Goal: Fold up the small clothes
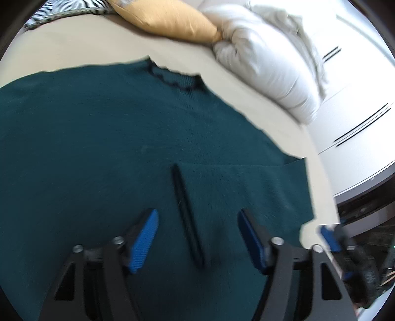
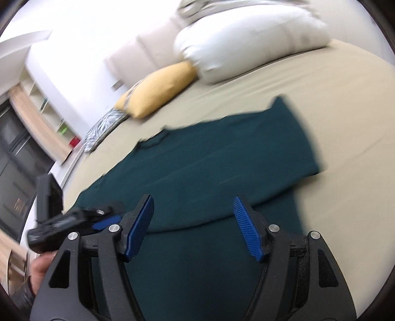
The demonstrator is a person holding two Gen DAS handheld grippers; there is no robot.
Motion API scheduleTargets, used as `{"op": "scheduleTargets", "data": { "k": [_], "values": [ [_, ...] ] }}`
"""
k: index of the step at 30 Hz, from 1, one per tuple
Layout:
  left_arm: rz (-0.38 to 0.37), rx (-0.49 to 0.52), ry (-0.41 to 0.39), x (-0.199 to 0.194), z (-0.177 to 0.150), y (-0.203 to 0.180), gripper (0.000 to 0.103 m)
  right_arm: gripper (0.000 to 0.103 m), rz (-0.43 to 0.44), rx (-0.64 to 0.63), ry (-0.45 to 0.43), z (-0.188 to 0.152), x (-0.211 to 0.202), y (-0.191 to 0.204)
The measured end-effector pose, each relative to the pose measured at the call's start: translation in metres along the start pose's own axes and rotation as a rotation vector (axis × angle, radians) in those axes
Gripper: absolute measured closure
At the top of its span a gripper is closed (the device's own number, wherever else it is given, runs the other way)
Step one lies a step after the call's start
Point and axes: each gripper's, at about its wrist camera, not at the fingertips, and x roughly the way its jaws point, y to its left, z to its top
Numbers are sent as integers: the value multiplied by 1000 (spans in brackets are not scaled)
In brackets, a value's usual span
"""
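Hovering with jaws apart over dark teal knit: left gripper (image 1: 197, 219), blue pads (image 1: 143, 242) gripping nothing. Between them a dark narrow strip (image 1: 187, 217) lying on the fabric, unclear what it is. Spread flat beyond: teal sweater (image 1: 98, 138), its neckline with black trim (image 1: 172, 79) at the far edge, resting on a beige bedsheet (image 1: 74, 47). Farther off, a yellow cushion (image 1: 167, 22), a white pillow (image 1: 266, 71) and a zebra-print cushion (image 1: 71, 7). Low at the right edge, only partly visible: right gripper (image 1: 330, 237).

Open also, right gripper (image 2: 193, 219), holding nothing, pads above the same sweater (image 2: 222, 158). Shown only from this side: one sleeve (image 2: 284, 148) folded across the body, and left gripper (image 2: 98, 219) at the sweater's left edge. Behind the bed, shelves (image 2: 49, 108) against the wall, seen only from here; white cabinet doors (image 1: 358, 98) appearing only from the left wrist.
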Motion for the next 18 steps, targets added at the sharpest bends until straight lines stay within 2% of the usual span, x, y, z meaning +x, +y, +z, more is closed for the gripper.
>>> {"op": "scheduleTargets", "data": {
  "k": [2,3,4,5,11,16,18],
  "values": [
    [46,21,-27,8,7,-6,44,37,-37,27,-30,8,-15,-27],
    [57,21,-23,10,10,-8,61,37,-52,39,-38,13,-18,-37],
    [64,17,-19,9,13,-8,84,37,-67,54,-44,18,-20,-46],
    [69,23,-23,6,15,-9,92,37,-83,71,-48,25,-19,-57],
    [76,92,-98,-19,17,-16,95,37,-130,133,-55,46,-19,-105],
    [89,92,-238,-60,38,-3,95,37,-147,113,-20,76,12,-110],
    [102,75,-256,-62,48,7,95,37,-144,112,-10,87,28,-109]
  ]
}}
